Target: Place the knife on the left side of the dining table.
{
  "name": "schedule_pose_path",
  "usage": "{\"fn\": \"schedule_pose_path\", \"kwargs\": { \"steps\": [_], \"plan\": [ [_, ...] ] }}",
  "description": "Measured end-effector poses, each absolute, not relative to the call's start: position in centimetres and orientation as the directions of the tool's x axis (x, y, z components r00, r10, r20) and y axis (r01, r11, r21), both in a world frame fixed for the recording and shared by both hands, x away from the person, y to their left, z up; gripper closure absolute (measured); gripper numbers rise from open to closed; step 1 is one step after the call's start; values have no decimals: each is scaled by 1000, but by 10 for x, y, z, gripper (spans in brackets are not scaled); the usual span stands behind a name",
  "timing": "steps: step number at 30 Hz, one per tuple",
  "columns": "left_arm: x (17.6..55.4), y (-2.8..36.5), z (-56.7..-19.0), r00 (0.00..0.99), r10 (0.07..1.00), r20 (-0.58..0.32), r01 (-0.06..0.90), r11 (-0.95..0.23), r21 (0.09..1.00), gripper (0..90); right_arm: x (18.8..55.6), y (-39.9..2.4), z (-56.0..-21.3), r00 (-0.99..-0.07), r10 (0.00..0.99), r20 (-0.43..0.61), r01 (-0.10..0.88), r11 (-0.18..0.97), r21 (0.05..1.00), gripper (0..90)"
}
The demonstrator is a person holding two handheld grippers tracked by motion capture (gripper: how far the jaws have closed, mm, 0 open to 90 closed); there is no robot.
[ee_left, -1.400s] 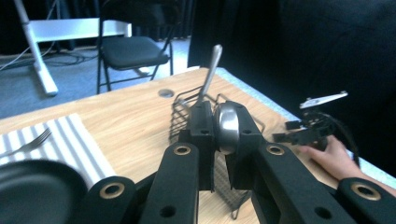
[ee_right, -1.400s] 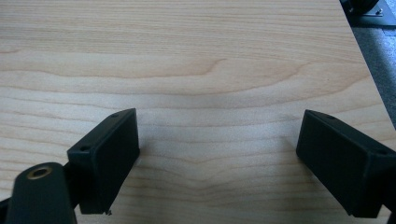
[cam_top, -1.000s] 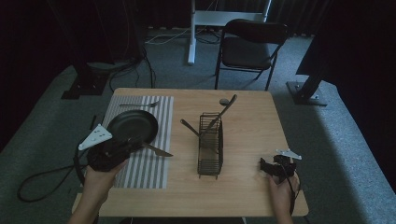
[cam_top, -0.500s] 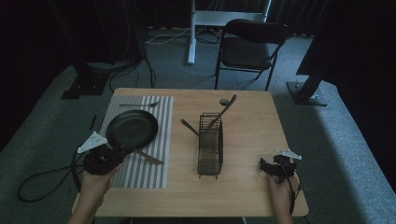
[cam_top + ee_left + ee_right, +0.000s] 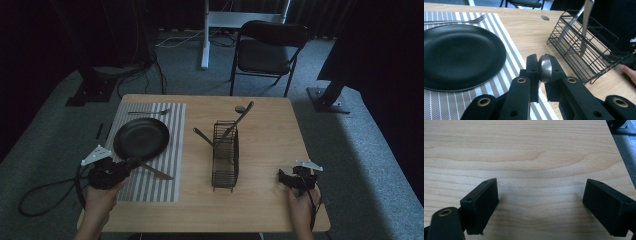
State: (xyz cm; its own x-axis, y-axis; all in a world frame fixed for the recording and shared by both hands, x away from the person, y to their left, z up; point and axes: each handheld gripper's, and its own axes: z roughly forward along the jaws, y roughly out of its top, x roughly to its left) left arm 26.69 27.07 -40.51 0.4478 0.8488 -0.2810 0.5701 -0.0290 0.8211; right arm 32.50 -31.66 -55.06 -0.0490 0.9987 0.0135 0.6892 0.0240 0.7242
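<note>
1. The wooden table (image 5: 260, 150) lies under both grippers, with a striped placemat (image 5: 155, 180) beneath the left one.
2. A black plate (image 5: 141, 138) sits just ahead of the left gripper (image 5: 541, 66).
3. A wire basket (image 5: 225, 155) holding utensils stands between the grippers.
4. The left gripper clamps a knife (image 5: 152, 171), whose rounded metal handle end (image 5: 545, 68) is pinched between its jaws.
5. The right gripper (image 5: 540, 202) gapes wide over bare wood.

Staged recording studio: black curtains (image 5: 60, 45), stand bases (image 5: 327, 100), floor cables (image 5: 175, 40), folding chair (image 5: 267, 52), carpet (image 5: 370, 165).
</note>
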Motion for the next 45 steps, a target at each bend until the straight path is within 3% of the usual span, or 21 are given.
{"fn": "schedule_pose_path", "kwargs": {
  "steps": [28, 45],
  "plan": [
    [286, 330, -450, 282, 892, -354, 669, 82, 739, 629, 325, -317, -550, -48, 999, 13, 690, 24, 723, 123],
    [297, 354, -483, 231, 882, -410, 715, 132, 687, 588, 325, -316, -550, -48, 999, 14, 690, 23, 723, 122]
  ]
}}
